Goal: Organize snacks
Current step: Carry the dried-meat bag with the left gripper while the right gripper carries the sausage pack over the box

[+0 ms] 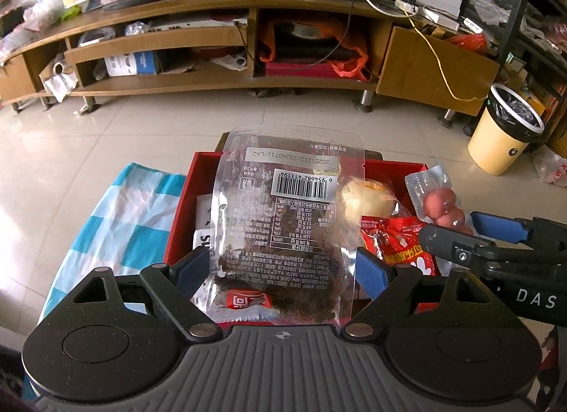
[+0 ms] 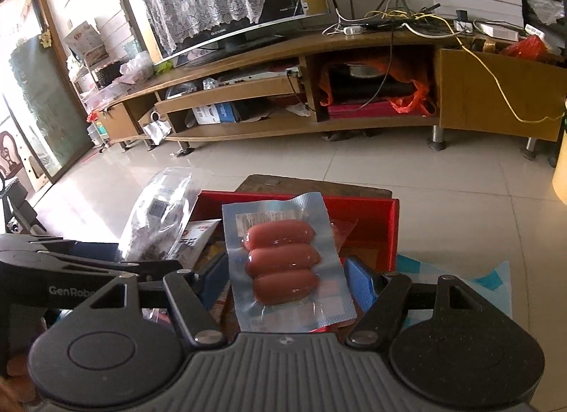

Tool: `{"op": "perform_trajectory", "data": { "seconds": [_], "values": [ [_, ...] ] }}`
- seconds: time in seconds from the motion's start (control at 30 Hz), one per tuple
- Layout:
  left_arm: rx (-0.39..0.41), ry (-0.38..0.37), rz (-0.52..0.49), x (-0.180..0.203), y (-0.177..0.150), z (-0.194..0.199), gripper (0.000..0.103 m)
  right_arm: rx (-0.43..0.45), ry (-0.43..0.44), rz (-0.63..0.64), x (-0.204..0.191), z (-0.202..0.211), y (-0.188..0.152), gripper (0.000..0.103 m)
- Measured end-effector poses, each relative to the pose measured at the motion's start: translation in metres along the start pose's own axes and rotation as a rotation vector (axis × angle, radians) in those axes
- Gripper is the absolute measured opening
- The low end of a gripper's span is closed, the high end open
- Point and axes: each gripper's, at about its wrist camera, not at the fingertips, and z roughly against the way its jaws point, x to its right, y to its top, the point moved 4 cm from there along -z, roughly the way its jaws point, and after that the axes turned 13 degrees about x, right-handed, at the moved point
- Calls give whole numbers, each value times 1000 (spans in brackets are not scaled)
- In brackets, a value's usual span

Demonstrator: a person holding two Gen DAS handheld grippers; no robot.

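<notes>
Two grippers | left gripper [image 1: 283, 270] grasps one clear snack pouch [image 1: 287, 213] | right gripper [image 2: 288, 282] grasps one three-sausage pack [image 2: 283, 263]

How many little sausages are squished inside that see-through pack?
3, stacked side by side in the sausage pack held between the right gripper jaws above the red box; none looks hidden.

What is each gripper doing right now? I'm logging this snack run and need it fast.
Left gripper: closed on the clear packet of dark snack.
Right gripper: closed on the vacuum pack of sausages.
</notes>
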Motion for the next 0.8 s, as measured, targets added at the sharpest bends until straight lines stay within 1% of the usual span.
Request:
{"op": "perform_trajectory", "data": {
  "seconds": [0.8],
  "values": [
    [-16,26,4,1,6,-21,90,-16,-27,4,5,-22,6,70]
  ]
}}
